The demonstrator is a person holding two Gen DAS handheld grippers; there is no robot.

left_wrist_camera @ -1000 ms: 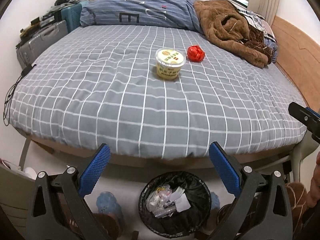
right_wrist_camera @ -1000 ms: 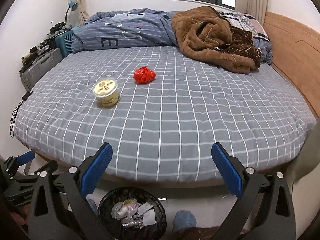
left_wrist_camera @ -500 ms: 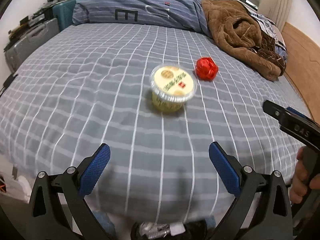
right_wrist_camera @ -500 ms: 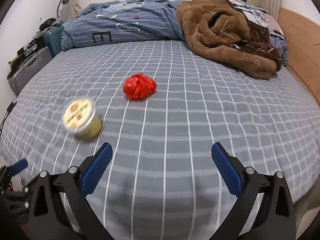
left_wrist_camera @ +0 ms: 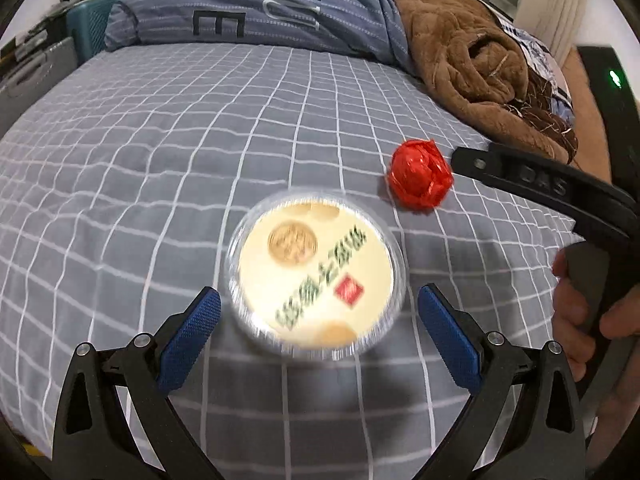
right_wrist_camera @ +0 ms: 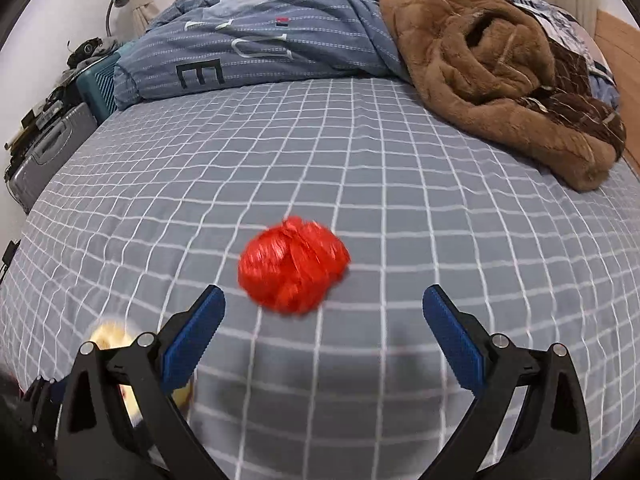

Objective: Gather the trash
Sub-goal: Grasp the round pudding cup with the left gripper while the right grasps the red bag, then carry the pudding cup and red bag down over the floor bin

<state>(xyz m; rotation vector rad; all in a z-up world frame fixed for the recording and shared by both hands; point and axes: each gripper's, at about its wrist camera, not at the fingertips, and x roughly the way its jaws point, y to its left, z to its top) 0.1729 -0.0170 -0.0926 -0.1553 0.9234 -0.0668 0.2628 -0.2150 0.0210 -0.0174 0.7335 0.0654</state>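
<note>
A round cream-coloured tub with a clear lid (left_wrist_camera: 316,276) stands on the grey checked bed (left_wrist_camera: 160,152). My left gripper (left_wrist_camera: 320,316) hangs open just above it, blue pads on either side of the lid. A crumpled red wrapper ball (left_wrist_camera: 420,179) lies just beyond the tub, to its right. In the right wrist view the same red ball (right_wrist_camera: 293,265) sits just ahead of my right gripper (right_wrist_camera: 325,318), which is open and empty. The tub (right_wrist_camera: 108,336) shows partly behind that gripper's left finger. The right gripper's black body (left_wrist_camera: 552,188) and a hand (left_wrist_camera: 580,320) appear at the left view's right edge.
A brown fleece garment (right_wrist_camera: 500,68) is heaped at the bed's far right and a blue striped duvet (right_wrist_camera: 260,40) is bunched along the far end. Suitcases and clutter (right_wrist_camera: 44,148) stand beside the bed on the left. A wooden panel (right_wrist_camera: 620,32) lies on the right.
Both grippers have moved forward over the bed and lower. The tub now sits between the left pads, the red ball just ahead of the right ones. The bin has left view.
</note>
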